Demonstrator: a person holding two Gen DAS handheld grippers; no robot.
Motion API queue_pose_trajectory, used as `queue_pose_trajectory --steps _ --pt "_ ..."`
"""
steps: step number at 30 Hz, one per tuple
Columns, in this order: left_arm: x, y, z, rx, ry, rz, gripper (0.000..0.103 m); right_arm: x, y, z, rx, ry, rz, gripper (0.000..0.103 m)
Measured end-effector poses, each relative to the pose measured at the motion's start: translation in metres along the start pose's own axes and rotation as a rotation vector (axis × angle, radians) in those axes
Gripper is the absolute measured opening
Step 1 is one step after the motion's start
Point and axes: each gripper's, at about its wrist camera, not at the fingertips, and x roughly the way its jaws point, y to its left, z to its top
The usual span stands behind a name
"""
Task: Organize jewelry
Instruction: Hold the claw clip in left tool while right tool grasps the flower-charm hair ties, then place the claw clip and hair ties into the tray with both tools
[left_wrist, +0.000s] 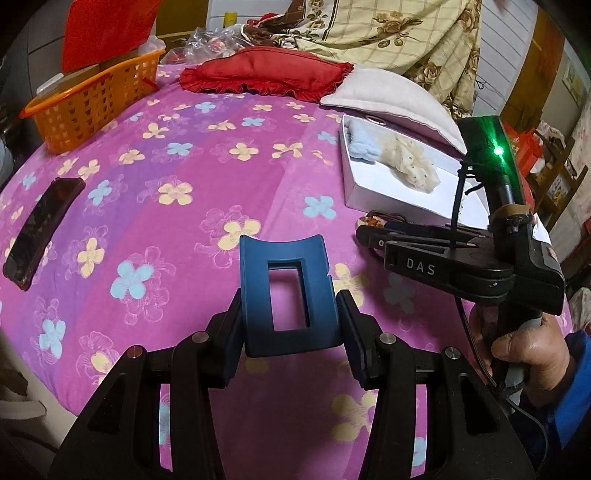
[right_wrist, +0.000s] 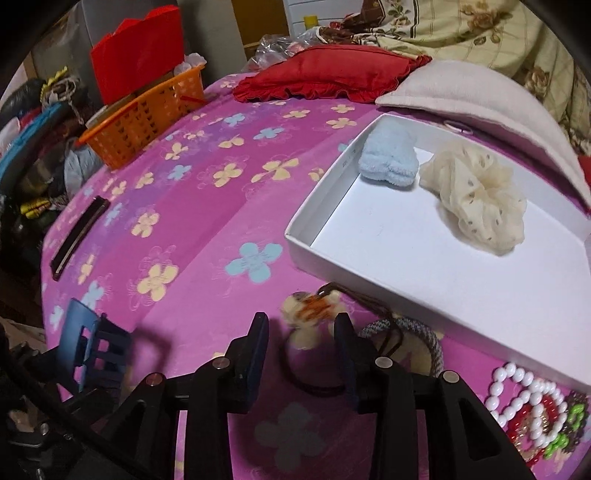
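Pink floral bedspread: left tongs clamp a blue hair claw, right tongs gape around a plush hair tie (two scrunchies boxed, beads waiting).

Left tongs clamped on blue hair claw above pink bedsheet; right tongs near white box, apparently holding nothing.
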Motion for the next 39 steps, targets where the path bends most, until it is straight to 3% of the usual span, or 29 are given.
queue_pose_trajectory --steps 6,10,11,16,22,27,31,35,39 --pt "0.001 0.005 -0.002 -0.016 0.004 -0.012 0.046 0.006 0.009 0.008 -0.014 0.008 -0.029 0.042" --pt "-0.001 0.009 -0.003 -0.022 0.0 -0.011 0.046 0.008 0.022 0.004 -0.074 0.006 -0.087 0.039" --pt "-0.002 0.01 -0.002 -0.024 -0.002 -0.011 0.046 0.006 0.025 0.003 -0.082 0.011 -0.079 0.035" --pt "-0.009 0.014 -0.002 -0.035 -0.019 -0.003 0.046 -0.004 0.028 -0.006 -0.079 0.008 -0.032 0.034" --pt "-0.024 0.013 -0.004 -0.029 -0.042 0.005 0.046 -0.059 0.018 -0.003 -0.01 -0.097 0.048 0.034" --pt "-0.034 0.004 0.002 -0.022 -0.049 -0.029 0.046 -0.113 -0.008 0.012 0.079 -0.2 0.112 0.034" --pt "-0.039 -0.008 0.021 -0.014 -0.054 -0.101 0.046 -0.147 -0.044 0.024 0.171 -0.271 0.143 0.034" --pt "-0.038 -0.027 0.05 0.015 -0.07 -0.148 0.046 -0.158 -0.08 0.035 0.261 -0.301 0.154 0.034" --pt "-0.015 -0.049 0.085 0.047 -0.043 -0.178 0.046 -0.139 -0.113 0.044 0.351 -0.278 0.169 0.034"
